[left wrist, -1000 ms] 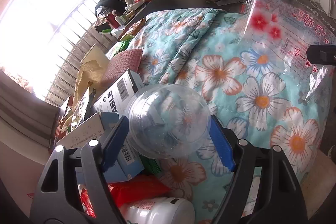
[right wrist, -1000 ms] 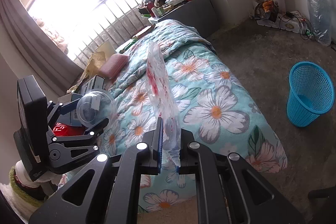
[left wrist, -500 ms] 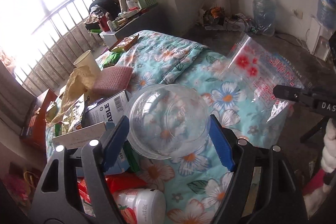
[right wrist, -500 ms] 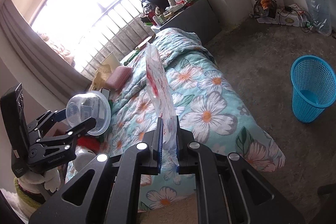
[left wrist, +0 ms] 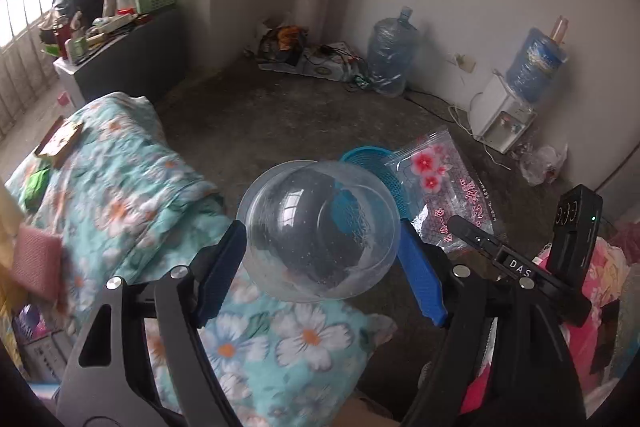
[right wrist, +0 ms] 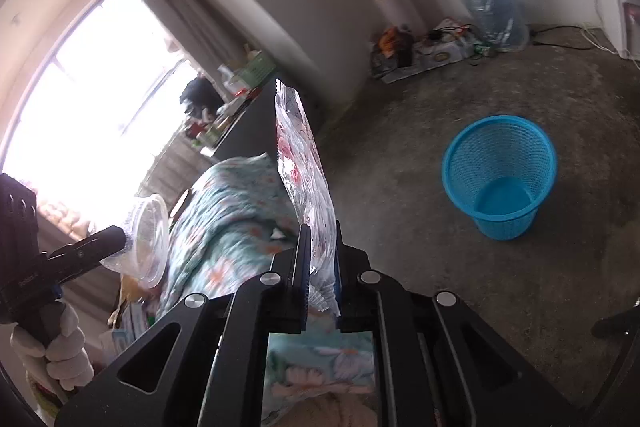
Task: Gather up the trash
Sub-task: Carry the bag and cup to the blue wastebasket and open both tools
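Clear plastic dome lid (left wrist: 320, 231) clamped between our left gripper (left wrist: 320, 267) pads, spread wide, past bed (left wrist: 120, 195) edge. Bare floor (right wrist: 400, 155) open ahead. Our right gripper (right wrist: 320, 263) pinches flowered plastic bag (right wrist: 304, 167), nearly closed. Blue basket (right wrist: 500, 171) stands alone, rim unobstructed.

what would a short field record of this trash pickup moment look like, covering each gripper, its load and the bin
left gripper: shut on clear plastic dome lid
right gripper: shut on clear flower-printed plastic bag
bin: blue mesh plastic wastebasket, upright on grey floor, looks empty
nearby: bed with floral quilt
both loads: held in the air, not yet in bin
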